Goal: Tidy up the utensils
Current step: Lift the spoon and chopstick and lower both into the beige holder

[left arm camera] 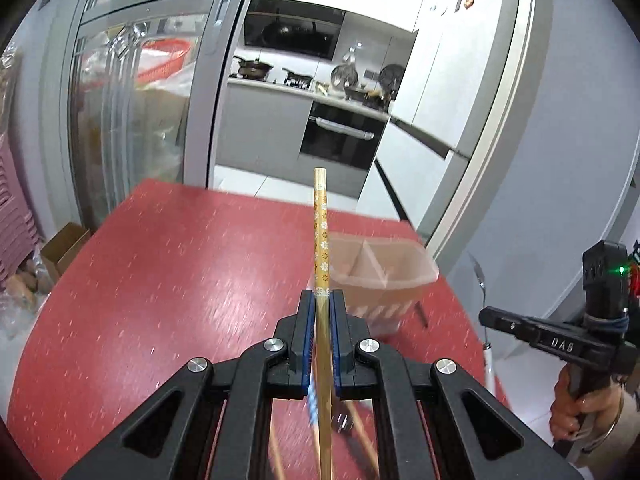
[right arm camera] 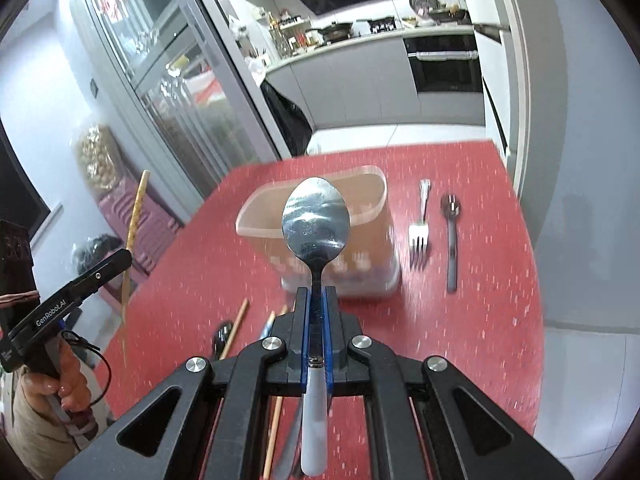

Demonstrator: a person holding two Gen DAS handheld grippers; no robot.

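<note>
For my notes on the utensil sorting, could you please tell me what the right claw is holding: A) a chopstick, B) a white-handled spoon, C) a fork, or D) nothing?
B: the right claw is shut on the white-handled spoon, bowl pointing forward.

Open red desk (left arm camera: 160, 280) across the whole left half, nothing lying there to block a pass. To the right, blocked by the divided holder (right arm camera: 320, 216) standing upright, with a fork (right arm camera: 419, 224) and a dark spoon (right arm camera: 451, 236) lying side by side just beyond it toward the desk's right edge. Near edge cluttered with loose chopsticks (right arm camera: 234, 332) and another spoon (right arm camera: 222, 338) under the tongs.
</note>
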